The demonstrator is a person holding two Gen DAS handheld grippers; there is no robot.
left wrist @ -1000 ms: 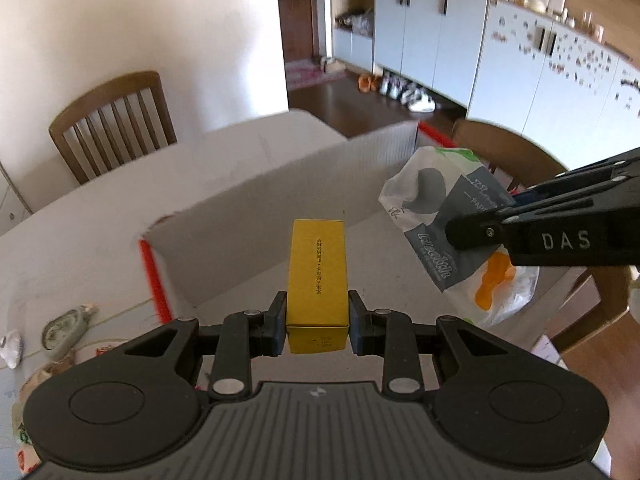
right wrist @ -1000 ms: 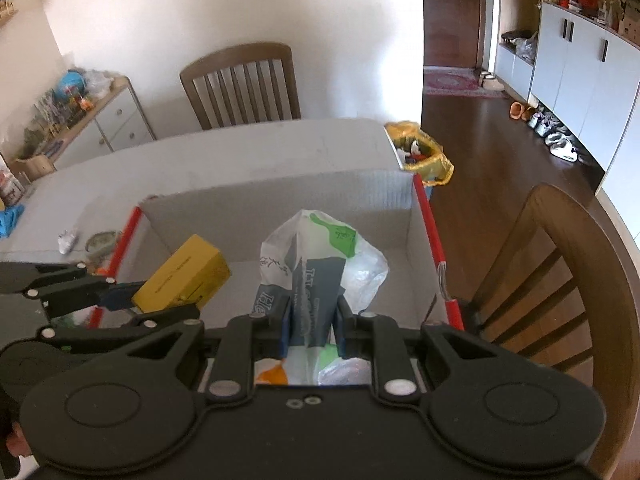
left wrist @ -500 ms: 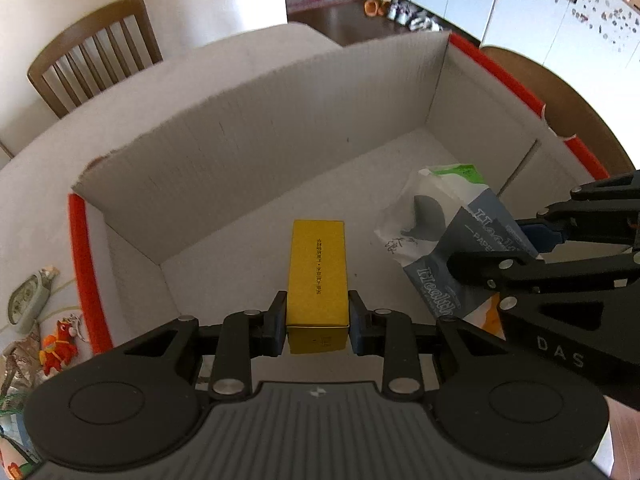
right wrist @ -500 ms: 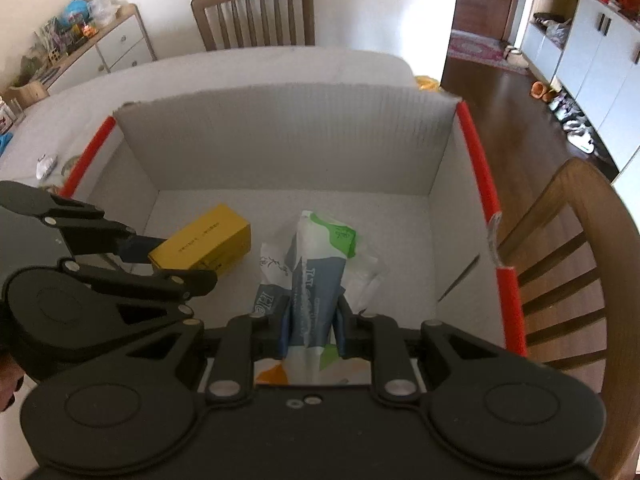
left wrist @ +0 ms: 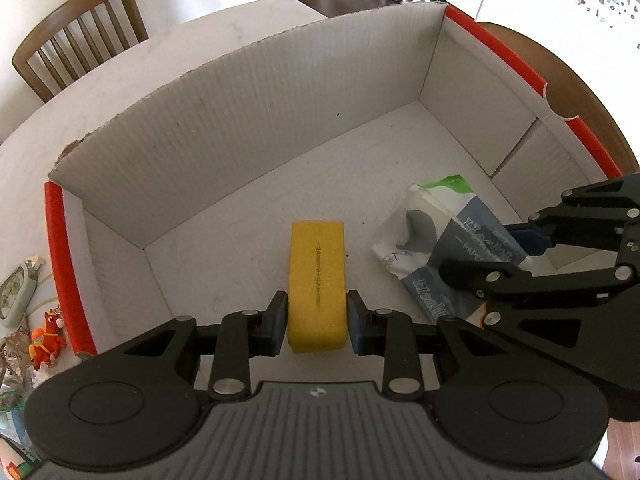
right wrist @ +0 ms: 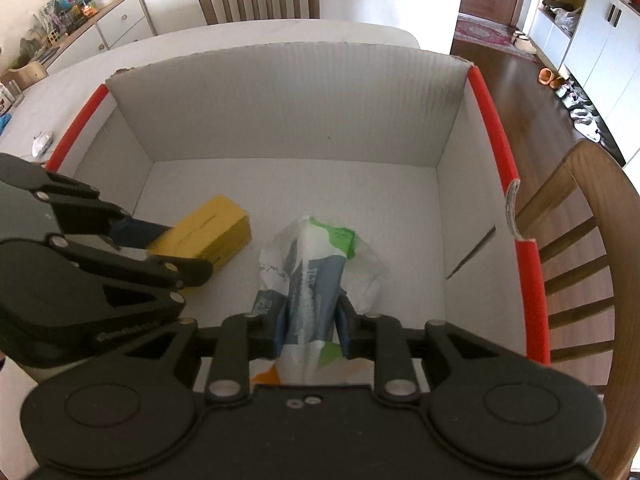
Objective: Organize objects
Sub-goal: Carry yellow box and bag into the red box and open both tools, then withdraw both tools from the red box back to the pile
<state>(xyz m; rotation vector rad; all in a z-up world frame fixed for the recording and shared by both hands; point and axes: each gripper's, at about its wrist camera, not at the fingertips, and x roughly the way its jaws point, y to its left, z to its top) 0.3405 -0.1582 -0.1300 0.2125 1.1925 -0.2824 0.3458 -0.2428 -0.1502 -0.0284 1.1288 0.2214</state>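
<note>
Yellow box [left wrist: 317, 280] sits in the lower middle of the left wrist frame, inside the open cardboard box [left wrist: 248, 128], with the left gripper [left wrist: 317, 322] clamped on its near end. It looks like rigid card, light and square-edged, so a pinch across its two flat long sides, as here, should hold it without crushing. Beside it, at the right of that frame, the tissue packet [left wrist: 448, 248] is held by the right gripper [left wrist: 516, 256]. In the right wrist view, the right gripper's [right wrist: 308, 322] blue pads pinch the packet [right wrist: 316, 276] around its narrow middle. The packet is soft plastic film over paper, likely light and slippery, and it creases under the grip; taking it across the bulk rather than the loose film edge seems safest.

Compared with a second ago, both items are lower and deeper in the carton: then the yellow box and packet hung above the rim with the room behind them, now the white floor of the carton fills the background. The right jaws have just been opening slightly, with the packet between the pads. Whether either item touches the floor I cannot tell.
</note>
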